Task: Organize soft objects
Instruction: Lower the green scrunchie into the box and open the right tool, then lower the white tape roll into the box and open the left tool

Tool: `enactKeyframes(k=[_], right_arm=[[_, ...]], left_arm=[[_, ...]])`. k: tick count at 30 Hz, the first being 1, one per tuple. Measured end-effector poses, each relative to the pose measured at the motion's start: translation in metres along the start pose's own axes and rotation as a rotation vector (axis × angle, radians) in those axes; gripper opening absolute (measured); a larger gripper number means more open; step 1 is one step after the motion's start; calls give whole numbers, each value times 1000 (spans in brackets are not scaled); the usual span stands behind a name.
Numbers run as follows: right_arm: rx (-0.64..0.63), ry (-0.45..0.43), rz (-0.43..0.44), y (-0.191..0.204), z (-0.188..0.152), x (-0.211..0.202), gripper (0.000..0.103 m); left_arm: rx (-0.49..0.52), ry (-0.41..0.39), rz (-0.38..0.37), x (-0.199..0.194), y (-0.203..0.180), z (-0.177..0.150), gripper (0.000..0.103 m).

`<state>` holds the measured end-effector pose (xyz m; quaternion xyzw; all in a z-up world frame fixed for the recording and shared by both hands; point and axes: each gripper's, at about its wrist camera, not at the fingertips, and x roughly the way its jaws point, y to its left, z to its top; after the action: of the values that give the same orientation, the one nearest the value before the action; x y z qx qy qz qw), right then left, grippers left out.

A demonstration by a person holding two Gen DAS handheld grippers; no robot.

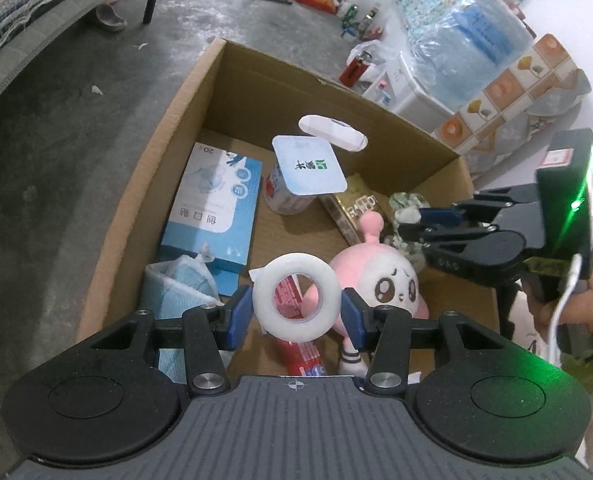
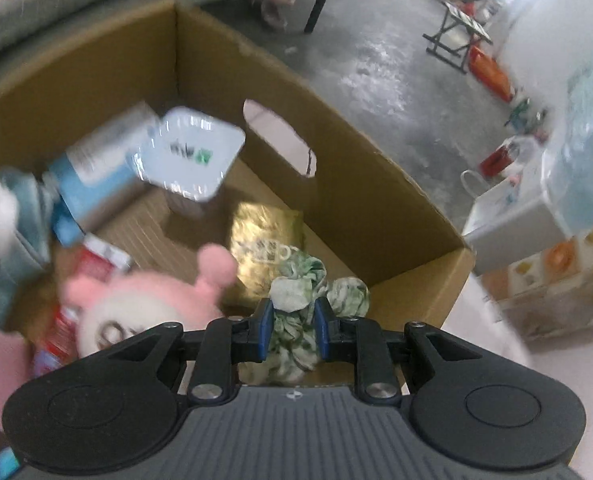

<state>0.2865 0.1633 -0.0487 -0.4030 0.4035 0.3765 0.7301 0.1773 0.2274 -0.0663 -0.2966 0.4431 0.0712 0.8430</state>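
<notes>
Judging by its puckered folds, the green-and-white fabric scrunchie (image 2: 296,320) is light, limp and easily squashed, so it should take a pinch anywhere along its bunched ring without harm, though a loose fold could slide out if only an edge is caught. It lies in the near right corner of the cardboard box (image 2: 356,184), beside the gold packet (image 2: 264,236). The right tool (image 2: 294,330) points steeply down over it with the blue pads drawn in close on either side of the cloth; in the blurred right wrist view fabric fills the narrow gap, and I take it as clamped on the scrunchie, gripping a thick gather rather than a single layer.

The pink plush toy (image 1: 380,280) next to it looks just as soft and light; its round head would give under pressure, so the body or the stalk on top seems the surer place to grasp.

The left tool (image 1: 296,316) is partly open and clamped across the outer rim of a white tape roll (image 1: 296,300), held above the box. That ring looks stiffer and smooth-sided, so the hold across its width seems sound.

Farther in stand a yogurt cup (image 1: 304,184) with a foil lid, a blue carton (image 1: 212,208) and a folded blue cloth (image 1: 176,284).
</notes>
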Motion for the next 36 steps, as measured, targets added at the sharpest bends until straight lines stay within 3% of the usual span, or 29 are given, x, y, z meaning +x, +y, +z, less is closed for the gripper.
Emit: enactKeyframes(k=[6,12,16,19,23,26,30,32,36], right_arm=[[-38,75,-26,3,12,6,0],[-8,-57,25,-7,22,-32,0],[102,-43,201,-14,27,-23,0],[167,19,260,-17,29,-1,0],[213,107,176,-19,27,23,0],[228,102,179,-19,25,16,0],[256,-17,225,-19,14,-17,0],[297,-111,274,-24,0,-42,6],[359,-270,338,-31,-47,-91,8]], left_arm=[[0,9,-8,4,-2,0,47],[9,-8,-14,0,-2,2,47],[3,-16,-21,-3,1,3,47],[-5,-15,-23,-2,4,3,47],[-9,-4,-17,-1,7,1,47],[-7,2,-17,-2,6,0,47],[-3,30,-28,2,1,-2,47],[2,52,-27,6,-3,-4,47],[13,131,-24,21,-10,-10,47]])
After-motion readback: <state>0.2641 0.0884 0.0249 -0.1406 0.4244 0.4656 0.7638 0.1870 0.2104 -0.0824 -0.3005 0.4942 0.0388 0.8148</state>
